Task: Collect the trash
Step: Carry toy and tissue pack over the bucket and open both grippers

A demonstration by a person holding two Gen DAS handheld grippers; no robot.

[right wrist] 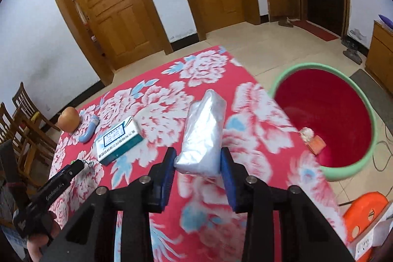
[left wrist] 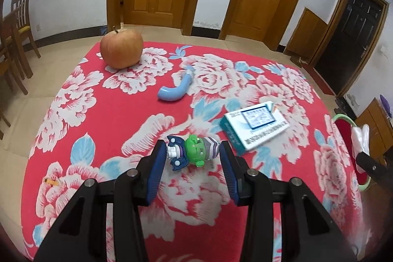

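Note:
My left gripper (left wrist: 192, 155) is open, its blue pads on either side of a small green and purple toy figure (left wrist: 192, 151) that lies on the red floral tablecloth (left wrist: 98, 114). My right gripper (right wrist: 197, 161) is shut on a clear plastic-wrapped pack (right wrist: 203, 134) and holds it above the table's right edge. A red bin with a green rim (right wrist: 326, 119) stands on the floor to the right, with small scraps (right wrist: 313, 140) inside it.
An apple (left wrist: 121, 48), a blue curved tube (left wrist: 175, 90) and a white and teal box (left wrist: 254, 125) lie on the table. A cigarette butt (left wrist: 50, 181) lies near its left edge. Wooden chairs (left wrist: 14, 41) stand left. An orange stool (right wrist: 363, 215) stands right.

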